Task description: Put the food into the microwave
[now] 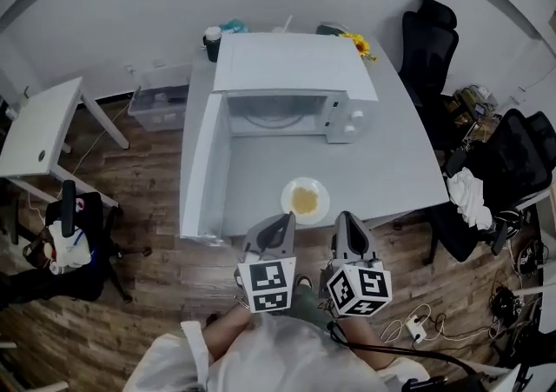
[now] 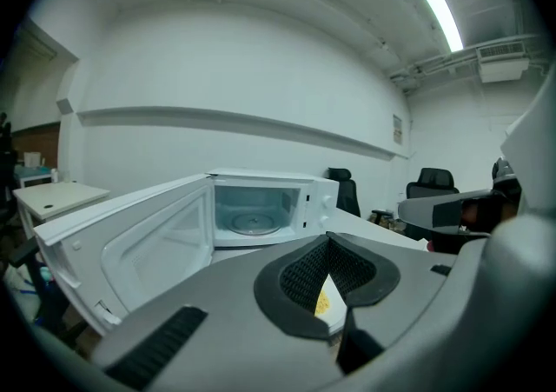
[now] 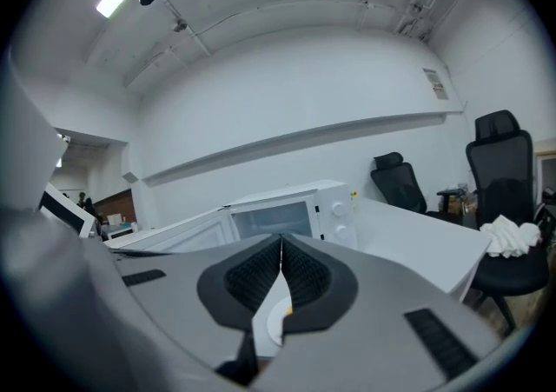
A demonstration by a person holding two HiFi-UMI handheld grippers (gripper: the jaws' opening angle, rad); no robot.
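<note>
A white plate (image 1: pixel 306 199) with yellow food sits near the front edge of the grey table (image 1: pixel 408 164), in front of the white microwave (image 1: pixel 291 108). The microwave's door (image 1: pixel 198 169) hangs wide open to the left and its turntable (image 2: pixel 252 225) is bare. My left gripper (image 1: pixel 285 219) is at the table's front edge, just left of the plate, jaws shut and empty. My right gripper (image 1: pixel 346 219) is just right of the plate, also shut and empty. In both gripper views a sliver of the plate (image 2: pixel 326 302) (image 3: pixel 276 316) shows below the closed pads.
Black office chairs (image 1: pixel 430 38) stand to the right of the table. A dark cup (image 1: pixel 212 43) and yellow flowers (image 1: pixel 358 44) are behind the microwave. A white side table (image 1: pixel 39 125) stands at the left, and cables and a power strip (image 1: pixel 415 325) lie on the wooden floor.
</note>
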